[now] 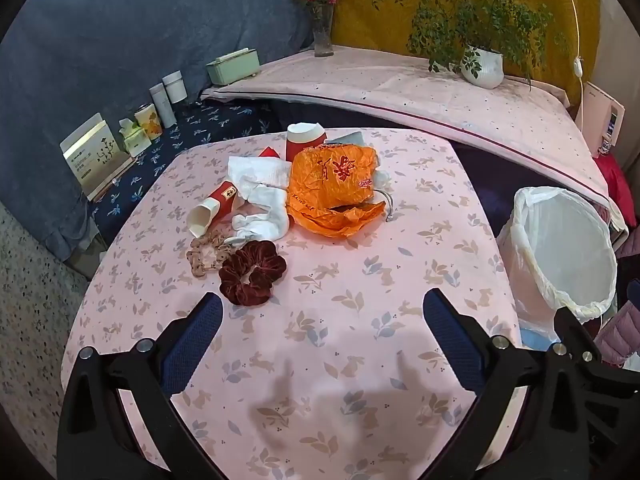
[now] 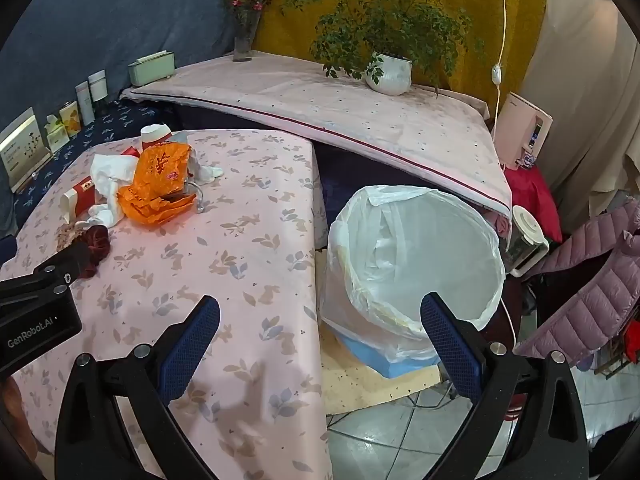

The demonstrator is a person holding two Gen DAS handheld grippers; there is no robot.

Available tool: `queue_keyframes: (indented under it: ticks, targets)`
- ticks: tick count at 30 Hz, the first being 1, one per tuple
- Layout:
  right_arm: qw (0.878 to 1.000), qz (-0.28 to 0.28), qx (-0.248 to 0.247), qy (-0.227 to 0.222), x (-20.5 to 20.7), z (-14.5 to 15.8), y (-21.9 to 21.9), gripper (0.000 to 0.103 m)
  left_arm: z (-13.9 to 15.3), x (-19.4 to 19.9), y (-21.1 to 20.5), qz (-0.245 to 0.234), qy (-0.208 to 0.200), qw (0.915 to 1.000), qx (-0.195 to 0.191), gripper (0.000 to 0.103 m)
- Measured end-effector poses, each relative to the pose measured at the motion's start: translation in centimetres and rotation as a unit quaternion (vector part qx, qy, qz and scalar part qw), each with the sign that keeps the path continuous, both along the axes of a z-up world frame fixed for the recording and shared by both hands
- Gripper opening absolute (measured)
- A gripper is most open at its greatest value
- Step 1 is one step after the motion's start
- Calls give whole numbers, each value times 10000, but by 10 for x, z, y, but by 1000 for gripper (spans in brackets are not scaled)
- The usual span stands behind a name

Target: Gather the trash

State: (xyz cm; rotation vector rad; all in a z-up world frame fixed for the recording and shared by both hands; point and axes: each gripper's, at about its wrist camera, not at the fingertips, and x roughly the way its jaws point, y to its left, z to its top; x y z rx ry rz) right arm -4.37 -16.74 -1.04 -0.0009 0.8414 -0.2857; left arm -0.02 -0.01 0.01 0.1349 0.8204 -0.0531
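Trash lies on the far part of a pink leaf-print table (image 1: 360, 312): a crumpled orange plastic bag (image 1: 334, 190), white crumpled tissue (image 1: 260, 196), a tipped red-and-white paper cup (image 1: 212, 210) and an upright red paper cup (image 1: 304, 140). A dark red scrunchie (image 1: 252, 272) and a beige one (image 1: 208, 256) lie nearer. My left gripper (image 1: 322, 312) hangs open above the bare cloth, nothing between its fingers. A bin lined with a white bag (image 2: 416, 256) stands right of the table. My right gripper (image 2: 320, 316) is open over the table's edge and the bin, holding nothing.
A bed with a pink cover (image 2: 340, 108) lies behind, bearing a potted plant (image 2: 390, 68) and a flower vase (image 2: 243, 40). Boxes and jars (image 1: 132, 136) line a dark blue shelf at the left. A pink quilted jacket (image 2: 592, 288) and a white kettle (image 2: 528, 236) crowd the right.
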Motion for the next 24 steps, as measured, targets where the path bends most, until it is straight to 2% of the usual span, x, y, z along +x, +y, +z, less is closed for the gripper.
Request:
queue_keyframes:
  ticks: [11,24]
  targets:
    - [10000,-41,-48,7,1,2,-3,96,0,7,3,-4,78,10000,32,96]
    - [9999,-138,-79,-25,-2,2,-5,96,-1,3,-2,-40,-28,10000,-13,96]
